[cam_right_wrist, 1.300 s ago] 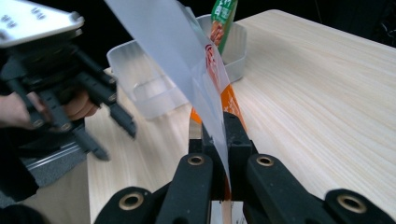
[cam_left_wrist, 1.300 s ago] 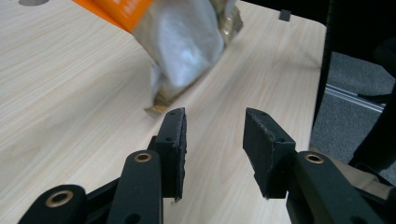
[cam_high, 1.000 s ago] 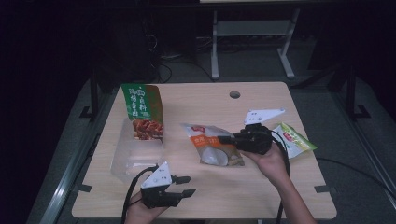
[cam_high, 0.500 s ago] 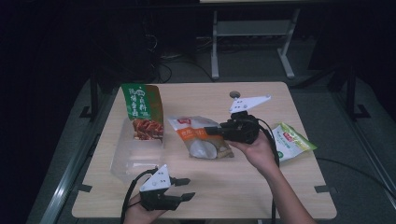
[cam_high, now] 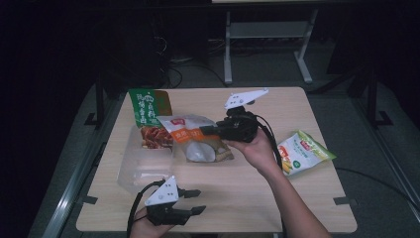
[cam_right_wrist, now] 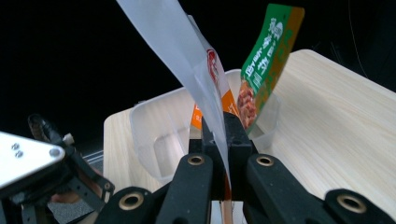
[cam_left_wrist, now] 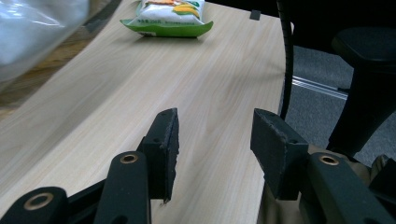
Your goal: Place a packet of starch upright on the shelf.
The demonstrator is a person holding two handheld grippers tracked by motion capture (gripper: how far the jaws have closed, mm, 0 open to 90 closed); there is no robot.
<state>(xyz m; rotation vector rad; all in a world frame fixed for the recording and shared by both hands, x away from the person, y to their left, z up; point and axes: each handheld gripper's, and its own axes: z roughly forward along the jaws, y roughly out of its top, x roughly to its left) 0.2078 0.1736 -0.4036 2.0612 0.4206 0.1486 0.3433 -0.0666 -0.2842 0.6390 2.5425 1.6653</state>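
The right gripper [cam_high: 208, 131] has its fingers [cam_right_wrist: 233, 140] pressed together on the edge of the orange-and-white snack pouch [cam_high: 195, 141]; in the right gripper view the pouch's pale film rises straight up from between the two black pads. In the high view the pouch hangs from that grip, clear of the bench [cam_high: 277, 188] top, its lower end near the right rim of the clear plastic container [cam_high: 143, 166] that sits on the left half of the bench. The green-and-orange packet [cam_high: 148, 116] stands upright in the far part of that container, just beside the held pouch. The right hand [cam_high: 255, 148] grips the tool from below, its forearm entering from the bottom edge. The left gripper [cam_high: 195, 201] lies low at the near edge of the bench, well apart from the pouch; its fingers [cam_left_wrist: 163, 144] stand about half open with only bare wood between them, and they have just been opening. The green-and-yellow snack bag [cam_high: 302, 151] lies flat on the right side of the bench, touched by neither gripper; the left gripper view shows it at the far end of the wood.
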